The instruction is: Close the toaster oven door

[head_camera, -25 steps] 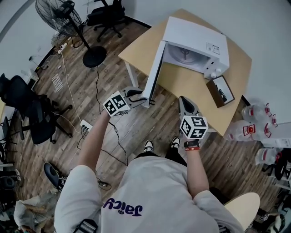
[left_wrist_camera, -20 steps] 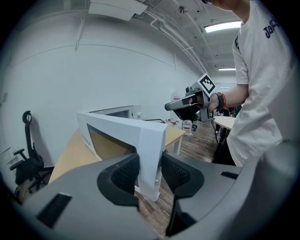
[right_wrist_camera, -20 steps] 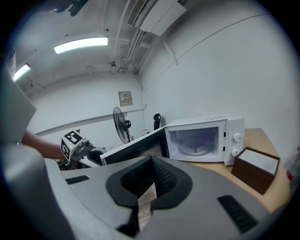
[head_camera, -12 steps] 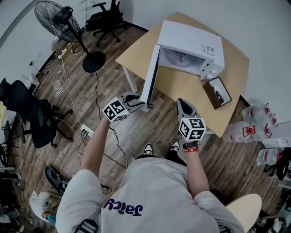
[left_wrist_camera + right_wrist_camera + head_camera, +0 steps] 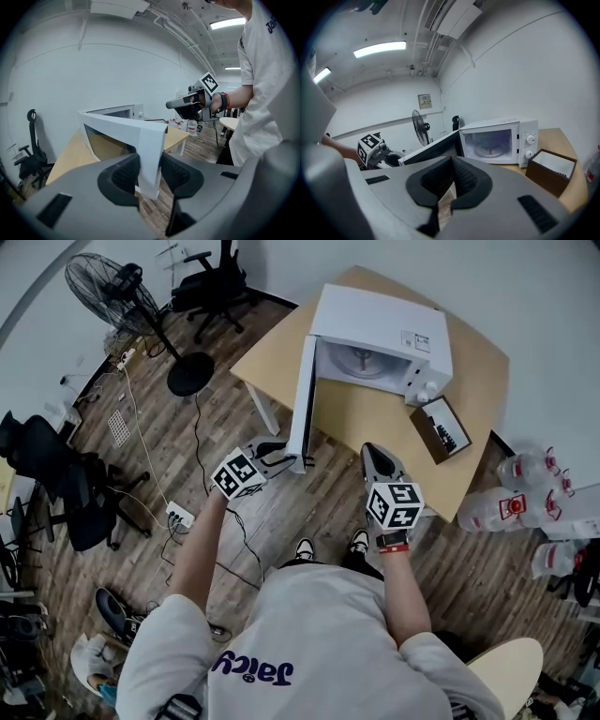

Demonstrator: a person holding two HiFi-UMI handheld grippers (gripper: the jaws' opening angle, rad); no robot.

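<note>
A white toaster oven [image 5: 375,329] stands on a wooden table [image 5: 375,427] with its door [image 5: 302,404] swung wide open to the left. My left gripper [image 5: 286,457] is shut on the door's free edge. In the left gripper view both pads [image 5: 125,174] press on the white door edge [image 5: 151,154]. My right gripper [image 5: 373,454] hovers at the table's front edge, shut and empty. The right gripper view shows its jaws [image 5: 446,197] meeting, with the oven's open cavity [image 5: 492,143] and the door [image 5: 433,150] beyond them.
A brown open box [image 5: 442,427] sits on the table right of the oven. A standing fan [image 5: 112,287] and office chairs [image 5: 47,465] stand at the left on the wood floor. Water bottles [image 5: 525,493] lie at the right. Cables run across the floor [image 5: 169,512].
My left gripper has carried the door's free edge a little toward the oven front, so the door stands slightly less open. The right gripper has shifted a little forward along the table edge.
</note>
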